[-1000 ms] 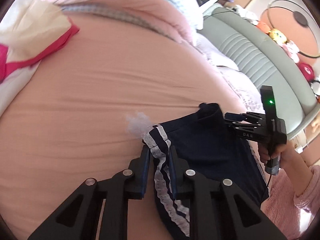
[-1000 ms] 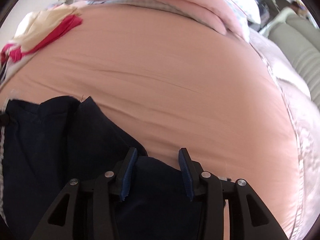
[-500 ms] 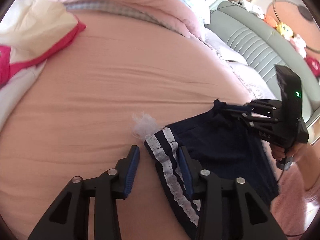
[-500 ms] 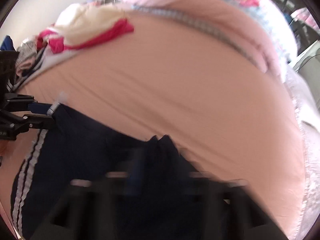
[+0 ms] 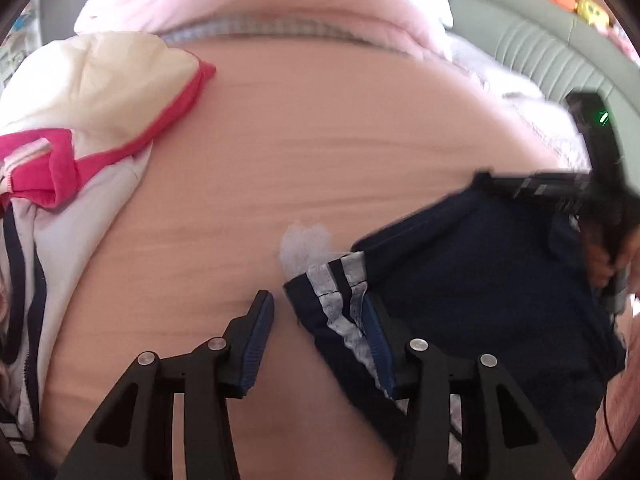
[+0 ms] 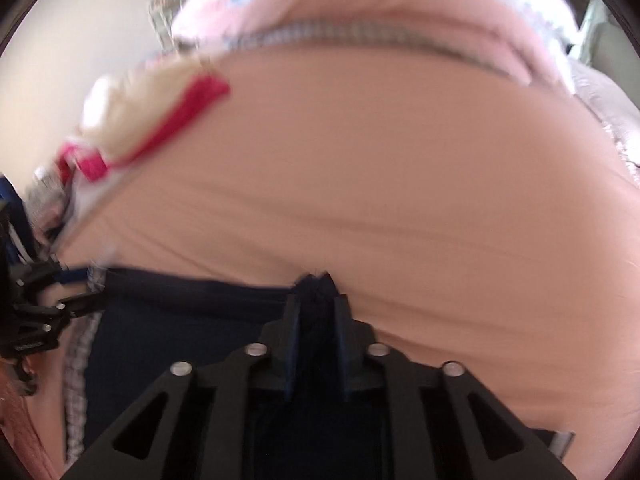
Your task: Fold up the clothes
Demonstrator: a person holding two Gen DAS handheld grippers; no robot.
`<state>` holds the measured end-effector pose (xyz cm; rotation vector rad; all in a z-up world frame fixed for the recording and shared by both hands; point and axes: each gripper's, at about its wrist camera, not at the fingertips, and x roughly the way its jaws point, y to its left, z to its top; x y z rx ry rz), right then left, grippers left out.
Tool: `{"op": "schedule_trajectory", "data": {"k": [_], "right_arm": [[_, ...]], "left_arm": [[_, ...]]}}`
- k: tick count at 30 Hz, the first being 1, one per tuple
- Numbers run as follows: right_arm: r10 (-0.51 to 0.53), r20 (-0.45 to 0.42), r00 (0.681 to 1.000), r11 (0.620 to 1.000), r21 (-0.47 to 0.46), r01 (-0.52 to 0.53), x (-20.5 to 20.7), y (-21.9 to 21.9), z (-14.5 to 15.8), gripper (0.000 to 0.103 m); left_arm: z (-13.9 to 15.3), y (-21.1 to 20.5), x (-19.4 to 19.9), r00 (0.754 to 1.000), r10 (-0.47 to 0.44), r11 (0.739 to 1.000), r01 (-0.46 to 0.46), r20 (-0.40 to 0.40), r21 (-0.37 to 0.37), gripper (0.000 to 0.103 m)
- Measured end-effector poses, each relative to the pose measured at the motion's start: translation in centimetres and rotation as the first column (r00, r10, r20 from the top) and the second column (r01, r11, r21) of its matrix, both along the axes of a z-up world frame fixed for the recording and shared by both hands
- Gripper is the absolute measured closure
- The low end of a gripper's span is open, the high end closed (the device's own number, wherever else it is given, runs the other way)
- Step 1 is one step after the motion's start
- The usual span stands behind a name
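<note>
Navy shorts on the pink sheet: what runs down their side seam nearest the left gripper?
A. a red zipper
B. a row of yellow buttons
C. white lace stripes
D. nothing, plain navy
C: in the left wrist view the navy shorts carry white lace stripes along the edge that lies between the open fingers of the left gripper, on the pink sheet.

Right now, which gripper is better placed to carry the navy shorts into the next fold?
Probably the right gripper: navy shorts fabric sits bunched between its opening jaws. The left gripper is opening, pads apart.
</note>
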<state>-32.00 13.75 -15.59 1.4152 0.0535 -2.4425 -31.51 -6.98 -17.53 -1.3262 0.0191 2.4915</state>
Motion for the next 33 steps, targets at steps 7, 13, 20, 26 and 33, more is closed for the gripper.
{"op": "schedule_trajectory", "data": {"k": [7,13,20,26,33], "right_arm": [[-0.016,-0.167,0.986,1.0,-0.023,0.012,2.4,-0.4,4.8,0.071],[0.169,-0.076,0.983,0.985,0.037,-0.167,2.8,-1.9,4.9,0.072],[0.023,-0.093,0.995,0.999,0.042,-0.019,1.1,0.3,2.7,0.074],[-0.102,-0.153,0.983,0.994,-0.053,0.095,2.4,3.8,6.4,0.071],[-0.068,-0.072,0.995,0.997,0.021,0.07,1.7,4.3,5.5,0.071]], "left_arm": [[2.9,0.1,1.4,0.988,-0.016,0.996,0.001,-0.153,-0.094,0.082],[0.4,1.1,0.1,0.998,-0.049,0.997,0.047,-0.031,-0.069,0.091],[0.7,0.2,-0.8,0.99,0.099,0.98,-0.114,-0.101,-0.162,0.088],[2.1,2.3,1.2,0.99,-0.094,0.994,0.088,-0.102,-0.063,0.088],[0.6,9.0,-1.9,0.96,-0.281,0.959,0.281,0.016,-0.029,0.088]]}}
